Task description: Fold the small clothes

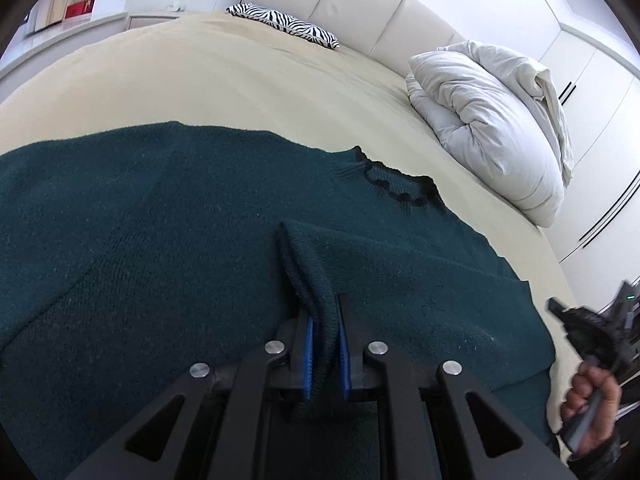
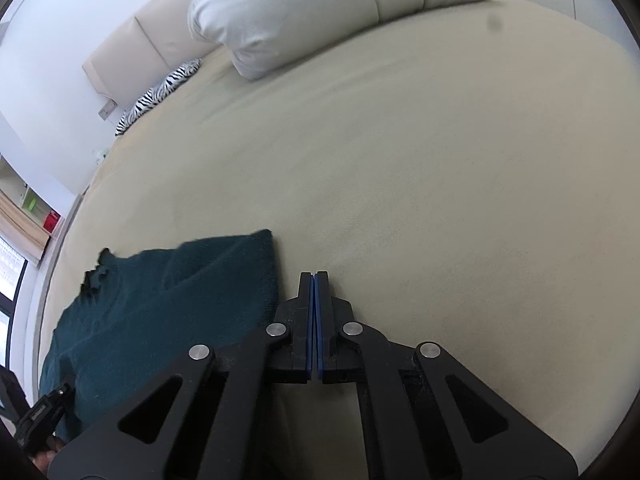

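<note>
Your dark green sweater [image 1: 168, 248] lies spread on the bed [image 1: 200, 80], its scalloped neckline [image 1: 394, 184] pointing toward the folded white duvet [image 1: 488, 128], so its long axis runs across your left view. A ribbed cuff [image 1: 308, 264] is pinched in your left gripper [image 1: 325, 344], jaws clenched on it. Your right gripper [image 2: 315, 292] hovers just beside the sweater's edge, jaws pressed together on nothing. Broad beige sheet stretches beyond, up to the zebra pillow [image 1: 284, 24] and cream headboard [image 1: 360, 4].
</note>
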Demonstrator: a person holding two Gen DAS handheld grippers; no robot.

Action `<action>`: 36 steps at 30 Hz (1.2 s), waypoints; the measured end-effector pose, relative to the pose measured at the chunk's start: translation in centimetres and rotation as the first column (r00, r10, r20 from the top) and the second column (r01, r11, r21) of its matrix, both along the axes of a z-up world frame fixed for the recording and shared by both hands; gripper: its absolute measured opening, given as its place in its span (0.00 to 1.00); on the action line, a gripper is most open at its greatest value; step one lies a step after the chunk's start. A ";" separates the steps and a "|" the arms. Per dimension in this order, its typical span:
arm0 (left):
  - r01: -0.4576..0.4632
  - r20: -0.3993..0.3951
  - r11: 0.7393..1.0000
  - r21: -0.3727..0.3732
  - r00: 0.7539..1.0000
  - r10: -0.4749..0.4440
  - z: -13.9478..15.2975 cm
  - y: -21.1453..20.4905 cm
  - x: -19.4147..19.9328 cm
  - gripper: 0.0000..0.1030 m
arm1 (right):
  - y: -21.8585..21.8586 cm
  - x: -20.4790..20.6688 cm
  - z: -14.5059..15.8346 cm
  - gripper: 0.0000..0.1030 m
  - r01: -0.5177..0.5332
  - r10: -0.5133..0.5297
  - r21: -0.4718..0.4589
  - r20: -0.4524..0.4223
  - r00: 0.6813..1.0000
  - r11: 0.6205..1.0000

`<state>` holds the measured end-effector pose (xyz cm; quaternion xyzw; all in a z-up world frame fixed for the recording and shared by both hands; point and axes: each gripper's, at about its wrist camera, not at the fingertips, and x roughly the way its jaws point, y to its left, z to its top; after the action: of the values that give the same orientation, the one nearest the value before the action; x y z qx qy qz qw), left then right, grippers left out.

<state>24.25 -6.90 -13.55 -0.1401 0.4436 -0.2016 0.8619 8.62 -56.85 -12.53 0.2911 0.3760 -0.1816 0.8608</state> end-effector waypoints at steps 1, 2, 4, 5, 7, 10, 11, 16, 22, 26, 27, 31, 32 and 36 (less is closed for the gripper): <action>0.001 0.004 1.000 0.007 1.000 -0.001 0.0 -0.1 0.0 0.13 | 0.3 -0.7 1.0 0.05 0.005 -0.006 0.009 0.036 0.999 1.000; 0.000 0.002 1.000 0.004 1.000 0.000 0.0 0.0 0.0 0.13 | 0.9 -1.5 2.2 0.05 -0.008 0.006 0.024 0.089 0.996 1.000; 0.000 -0.001 1.000 -0.009 1.000 0.000 0.1 0.1 0.0 0.13 | 3.0 -2.5 3.6 0.05 -0.069 0.068 0.003 0.133 0.989 0.998; 0.000 -0.001 1.000 -0.015 1.000 0.000 0.1 0.0 -0.1 0.13 | 4.5 -2.7 3.9 0.05 -0.118 0.118 -0.009 0.120 0.986 0.993; 0.001 -0.001 1.000 -0.019 1.000 -0.001 0.0 0.1 0.0 0.13 | 6.9 -2.6 3.4 0.05 -0.203 0.203 -0.011 0.077 0.976 0.979; 0.002 -0.015 0.999 -0.050 1.000 -0.003 -0.2 0.4 0.2 0.13 | 7.9 -2.4 -0.1 0.04 -0.224 0.224 0.006 -0.059 0.973 0.974; 0.002 -0.031 0.997 -0.077 1.000 -0.004 -0.3 0.7 0.4 0.14 | 6.6 -3.0 -1.7 0.00 -0.211 0.212 0.084 -0.001 0.977 0.974; -0.036 -0.094 0.990 -0.135 0.995 0.024 2.0 3.3 0.1 0.48 | 4.4 -4.5 -2.0 0.05 -0.188 0.171 0.199 0.101 0.980 0.962; -0.216 -0.012 0.938 -0.269 0.975 0.221 7.4 14.9 -5.6 0.78 | 9.5 -7.7 5.5 0.67 -0.187 0.190 -0.034 0.168 0.967 0.982; -0.444 -0.064 0.832 -0.332 0.891 0.450 6.9 26.1 -10.1 0.76 | 14.7 -10.3 9.9 0.91 -0.186 0.229 -0.163 0.301 0.926 0.969; -0.484 -0.086 0.805 -0.343 0.869 0.487 6.5 28.0 -10.9 0.76 | 15.8 -10.4 10.3 0.91 -0.210 0.251 -0.163 0.303 0.919 0.964; -0.671 -0.225 0.620 -0.407 0.731 0.644 3.0 36.2 -14.7 0.75 | 19.6 -9.8 11.0 0.91 -0.319 0.311 -0.025 0.311 0.898 0.947; -0.691 -0.249 0.580 -0.431 0.709 0.660 2.3 37.3 -15.2 0.71 | 20.4 -9.7 11.0 0.91 -0.336 0.318 0.006 0.309 0.897 0.942; -0.735 -0.326 0.465 -0.494 0.652 0.684 0.2 39.9 -15.2 0.62 | 22.9 -9.4 10.4 0.91 -0.370 0.321 0.121 0.299 0.898 0.921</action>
<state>9.01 32.99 -13.38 -0.5783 0.2938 0.0541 0.7592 -0.76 -33.95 -2.15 0.3163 0.3137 0.0504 0.8939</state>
